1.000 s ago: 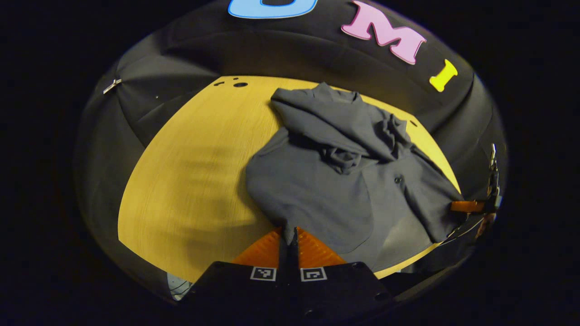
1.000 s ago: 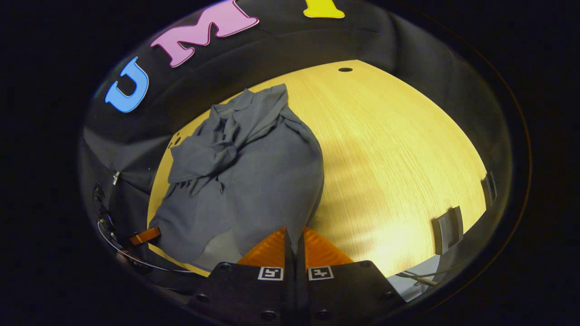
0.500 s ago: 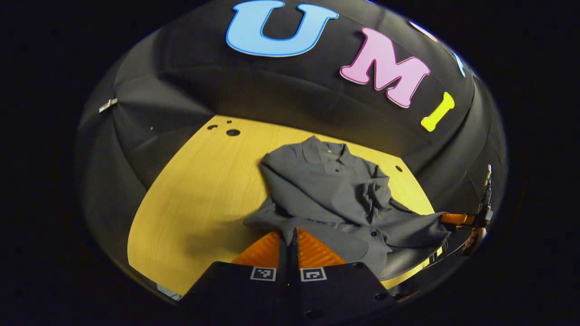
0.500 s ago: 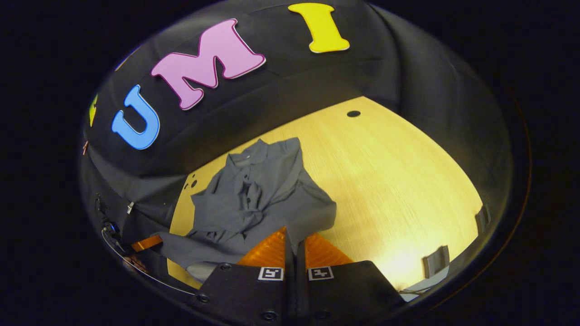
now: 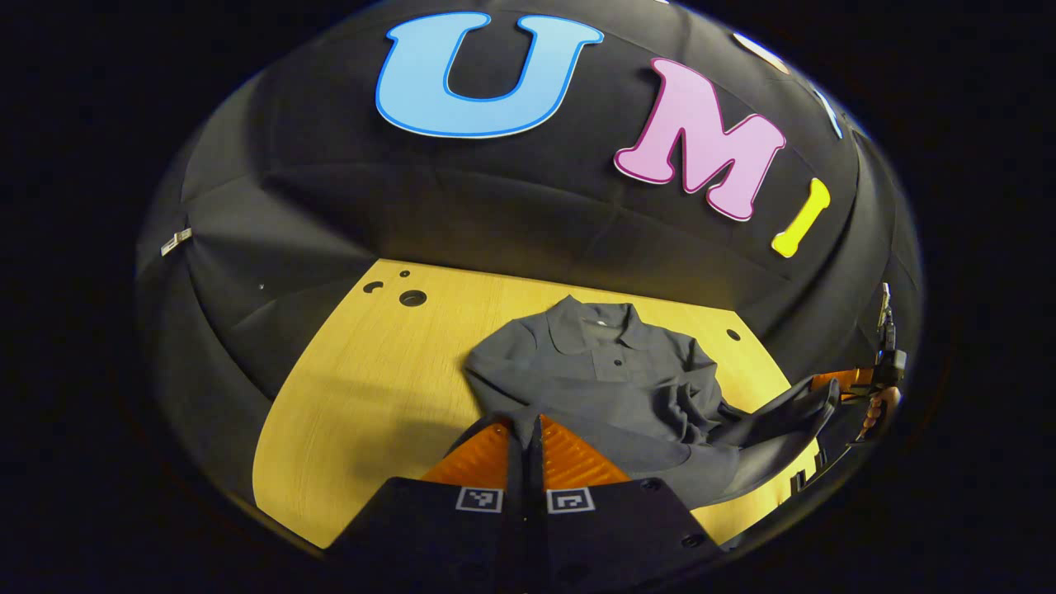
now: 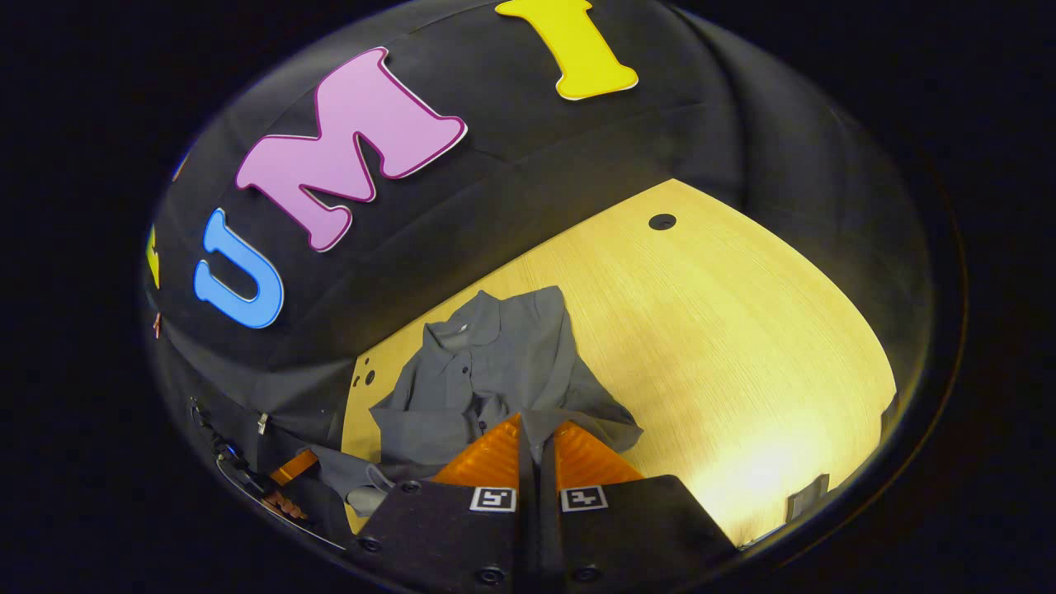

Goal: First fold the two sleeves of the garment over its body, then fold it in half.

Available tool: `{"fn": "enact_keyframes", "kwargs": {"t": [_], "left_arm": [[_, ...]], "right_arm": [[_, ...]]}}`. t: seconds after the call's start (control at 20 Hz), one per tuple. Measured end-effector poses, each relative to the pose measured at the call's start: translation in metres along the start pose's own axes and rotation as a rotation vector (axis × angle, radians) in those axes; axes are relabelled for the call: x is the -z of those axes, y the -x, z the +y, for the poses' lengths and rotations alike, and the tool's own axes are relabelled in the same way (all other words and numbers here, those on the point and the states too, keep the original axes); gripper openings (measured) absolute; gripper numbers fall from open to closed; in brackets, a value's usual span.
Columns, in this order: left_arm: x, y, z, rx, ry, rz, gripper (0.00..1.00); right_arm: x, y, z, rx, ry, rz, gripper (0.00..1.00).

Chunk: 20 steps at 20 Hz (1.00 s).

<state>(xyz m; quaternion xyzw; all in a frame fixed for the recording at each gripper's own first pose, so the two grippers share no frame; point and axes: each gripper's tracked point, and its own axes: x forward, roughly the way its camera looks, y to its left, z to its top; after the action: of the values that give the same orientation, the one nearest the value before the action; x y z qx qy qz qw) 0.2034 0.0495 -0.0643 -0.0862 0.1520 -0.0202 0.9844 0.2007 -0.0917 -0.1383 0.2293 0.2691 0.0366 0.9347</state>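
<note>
The left tool [image 5: 525,429] has its two fingers pressed together on the near hem edge of the dark grey collared button-front garment [image 5: 606,375], and the right tool [image 6: 536,431] pinches the same hem at its other corner, fingers closed on the cloth; in the left gripper view the right tool also appears far off at the hem's right end, with the hem sagging between the two grips. What has changed over the last second: the garment was a bunched heap with its body and sleeves crumpled together, and both tools, keeping their grip, have drawn the hem back toward the near edge of the yellow wood-grain counter [image 5: 371,388], so the cloth is now stretched out from its collar [image 5: 596,320], which lies farthest from the tools and nearest the booth wall. The collar and button placket now lie flat and face up, though cloth beside the placket is still rumpled. For the task this reads as the spreading step nearly done; neither sleeve looks folded over the body yet, and the half fold has not begun. Counted: two tools, one garment, one collar, one counter, with several small dark holes [image 5: 412,297] in the counter beyond the garment
</note>
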Motion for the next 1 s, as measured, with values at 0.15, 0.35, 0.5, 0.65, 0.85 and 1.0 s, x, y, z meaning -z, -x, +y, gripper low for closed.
{"fn": "enact_keyframes", "kwargs": {"t": [0.15,0.35,0.5,0.65,0.85,1.0], "left_arm": [[-0.015,-0.018,0.006,-0.017,0.018,-0.009,0.06],[-0.035,-0.046,0.009,-0.04,0.022,-0.021,0.05],[-0.047,-0.073,0.009,-0.058,0.011,-0.026,0.05],[-0.055,-0.1,0.012,-0.076,0.004,-0.025,0.05],[-0.058,-0.141,0.018,-0.099,-0.032,-0.004,0.05],[-0.051,-0.175,0.024,-0.121,-0.052,0.025,0.05]], "right_arm": [[-0.018,-0.016,-0.002,0.011,0.028,-0.01,0.05],[-0.037,-0.045,-0.001,0.013,0.049,-0.005,0.05],[-0.049,-0.071,-0.001,0.016,0.058,0.006,0.05],[-0.061,-0.097,-0.003,0.016,0.059,0.011,0.05],[-0.071,-0.135,-0.011,0.022,0.066,0.025,0.05],[-0.07,-0.171,-0.019,0.029,0.092,0.049,0.05]]}}
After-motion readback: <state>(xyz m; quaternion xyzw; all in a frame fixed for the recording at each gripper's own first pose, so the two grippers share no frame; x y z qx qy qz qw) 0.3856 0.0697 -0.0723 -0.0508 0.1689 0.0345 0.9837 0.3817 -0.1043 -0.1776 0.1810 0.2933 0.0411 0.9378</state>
